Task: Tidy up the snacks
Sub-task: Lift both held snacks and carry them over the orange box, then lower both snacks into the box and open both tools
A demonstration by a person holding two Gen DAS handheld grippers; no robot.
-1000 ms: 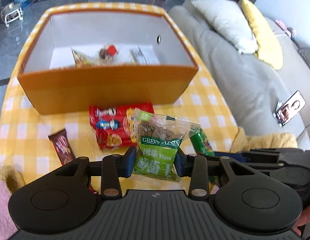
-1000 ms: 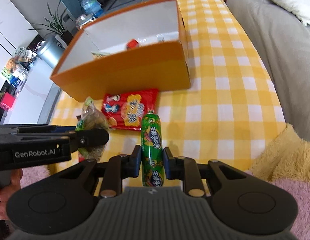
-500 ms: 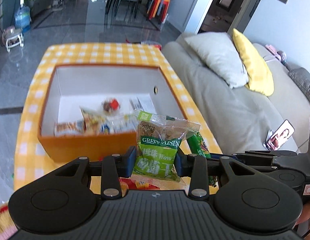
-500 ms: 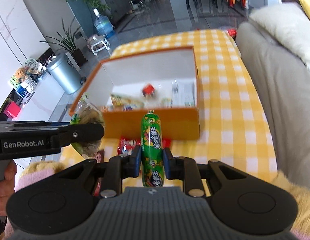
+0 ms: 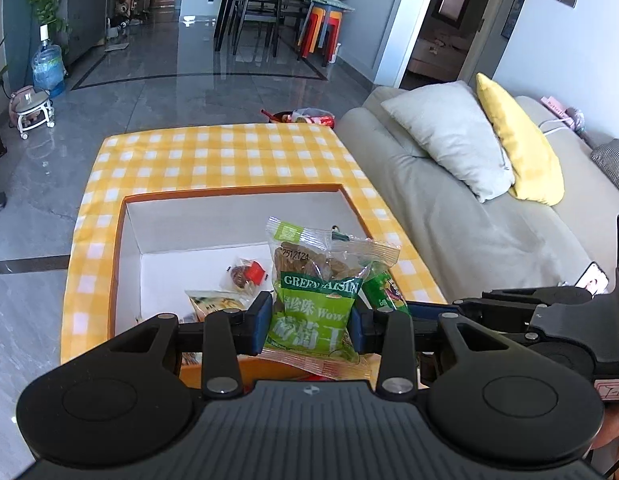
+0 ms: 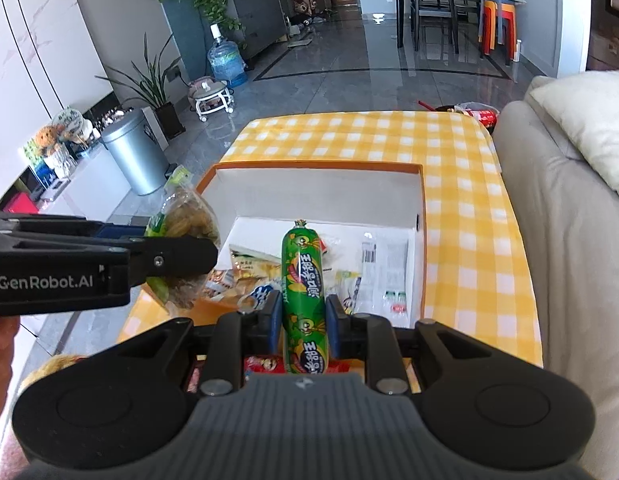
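My left gripper (image 5: 309, 326) is shut on a green raisin packet (image 5: 315, 300) and holds it above the near edge of the orange box (image 5: 237, 192). My right gripper (image 6: 303, 320) is shut on a green sausage stick (image 6: 303, 280), also held above the box's (image 6: 317, 168) near wall. The box has white inner walls and holds several snack packets (image 5: 245, 274). The left gripper with the raisin packet (image 6: 181, 236) shows at the left of the right wrist view. The sausage tip (image 5: 383, 290) shows beside the raisin packet in the left wrist view.
The box stands on a table with a yellow checked cloth (image 5: 229, 156). A grey sofa (image 5: 469, 220) with white and yellow pillows runs along the right. A red packet (image 6: 265, 364) lies on the table under my right gripper. A metal bin (image 6: 135, 156) stands on the floor at left.
Both grippers have risen from table height and moved forward with their snacks, from in front of the box to above its near edge. The box's inside now shows from above.
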